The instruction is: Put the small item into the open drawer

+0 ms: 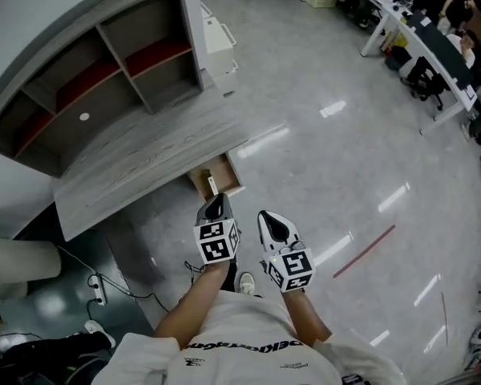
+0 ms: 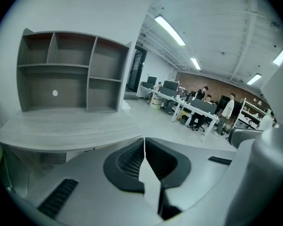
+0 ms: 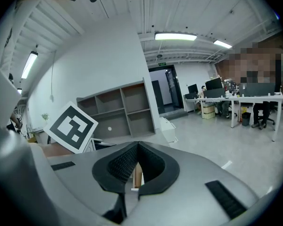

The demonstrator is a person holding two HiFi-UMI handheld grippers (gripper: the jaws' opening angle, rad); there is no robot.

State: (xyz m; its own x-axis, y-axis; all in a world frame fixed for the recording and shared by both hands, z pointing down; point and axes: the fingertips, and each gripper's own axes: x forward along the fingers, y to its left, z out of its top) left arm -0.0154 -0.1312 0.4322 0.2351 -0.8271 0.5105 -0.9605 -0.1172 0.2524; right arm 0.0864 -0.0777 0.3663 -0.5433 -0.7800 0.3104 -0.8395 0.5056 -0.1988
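Observation:
In the head view a small wooden drawer (image 1: 229, 169) stands pulled open from under the grey desk (image 1: 144, 159), with a small white item (image 1: 212, 185) lying inside it. My left gripper (image 1: 216, 202) hovers just in front of the drawer, a little above it. Its jaws meet at the tips, with nothing between them (image 2: 144, 141). My right gripper (image 1: 271, 220) sits beside it to the right, farther from the drawer. It is also shut and empty (image 3: 137, 146). A strip of the drawer's wood (image 3: 138, 174) shows through the gap behind the right gripper's tips.
A grey shelf unit (image 1: 104, 79) stands on the desk. A white cabinet (image 1: 218, 45) is beyond the desk's right end. Cables and a power strip (image 1: 96, 289) lie on the floor at left. Office desks with seated people (image 1: 433, 38) are far right. A red floor line (image 1: 365, 251) runs to my right.

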